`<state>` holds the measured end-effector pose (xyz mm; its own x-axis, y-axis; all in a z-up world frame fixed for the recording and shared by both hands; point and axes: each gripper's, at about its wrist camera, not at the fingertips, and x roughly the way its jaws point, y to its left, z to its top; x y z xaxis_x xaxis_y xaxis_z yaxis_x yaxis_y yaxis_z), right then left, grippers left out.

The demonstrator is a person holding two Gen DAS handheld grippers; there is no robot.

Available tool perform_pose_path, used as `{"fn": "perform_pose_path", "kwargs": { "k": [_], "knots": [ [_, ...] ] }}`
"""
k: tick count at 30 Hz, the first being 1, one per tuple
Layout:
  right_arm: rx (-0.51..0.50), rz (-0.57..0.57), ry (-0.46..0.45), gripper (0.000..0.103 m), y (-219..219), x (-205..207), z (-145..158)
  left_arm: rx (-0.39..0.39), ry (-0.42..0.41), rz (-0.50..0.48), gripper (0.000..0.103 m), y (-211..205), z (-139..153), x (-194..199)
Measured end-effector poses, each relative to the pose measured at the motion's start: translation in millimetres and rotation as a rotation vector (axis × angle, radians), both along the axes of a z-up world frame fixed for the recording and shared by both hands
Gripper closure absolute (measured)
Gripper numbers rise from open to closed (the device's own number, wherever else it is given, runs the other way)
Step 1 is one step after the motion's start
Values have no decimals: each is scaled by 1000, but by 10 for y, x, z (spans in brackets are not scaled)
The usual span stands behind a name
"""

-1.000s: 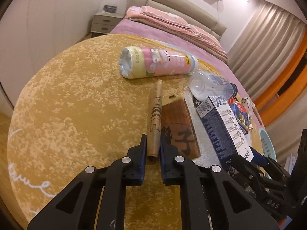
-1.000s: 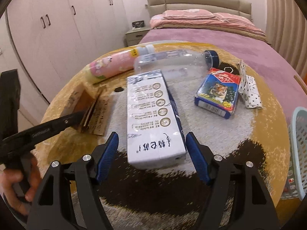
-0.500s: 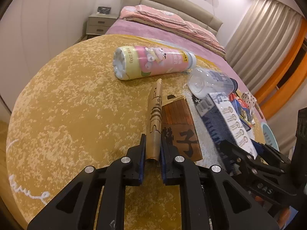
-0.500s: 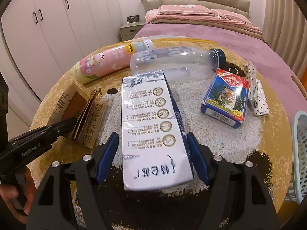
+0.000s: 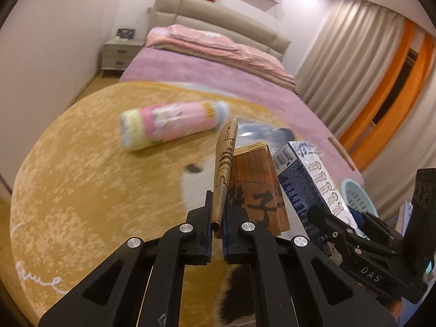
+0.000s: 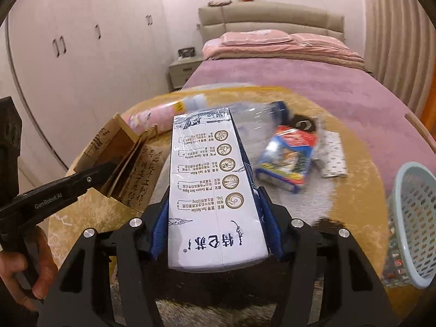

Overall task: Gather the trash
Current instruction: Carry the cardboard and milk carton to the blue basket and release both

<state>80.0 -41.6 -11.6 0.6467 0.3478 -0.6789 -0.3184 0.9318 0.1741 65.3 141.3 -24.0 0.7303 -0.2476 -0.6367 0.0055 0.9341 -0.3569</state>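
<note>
My left gripper [image 5: 217, 218] is shut on the flap of a brown paper bag [image 5: 254, 185] with black characters and holds it lifted off the rug; the bag also shows in the right wrist view [image 6: 122, 160]. My right gripper [image 6: 214, 231] is shut on a white and blue milk carton [image 6: 212, 185], raised above the rug; the carton also shows in the left wrist view [image 5: 308, 179]. A pink bottle [image 5: 171, 125], a clear plastic bottle [image 6: 261, 117], a tiger-print box [image 6: 286, 160] and a dotted wrapper [image 6: 333, 155] lie on the round yellow rug [image 5: 81, 179].
A light blue plastic basket [image 6: 411, 226] stands at the rug's right edge. A bed with a purple cover [image 6: 299, 76] lies behind the rug, a nightstand [image 6: 182, 73] beside it. White wardrobes [image 6: 68, 62] line the left wall.
My right gripper closed on the milk carton and lifted it. My left gripper lifted the paper bag off the rug. Both views rose and tilted up.
</note>
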Motion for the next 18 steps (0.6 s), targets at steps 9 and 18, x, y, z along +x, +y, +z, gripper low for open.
{"fn": "perform_pose_path", "kwargs": {
  "k": [9, 18],
  "knots": [
    [-22, -206, -59, 48, -863, 15, 162, 11, -34, -159, 100, -781, 154, 305],
    [14, -465, -53, 48, -2014, 18, 160, 40, -40, -372, 100, -1969, 184, 609]
  ]
}}
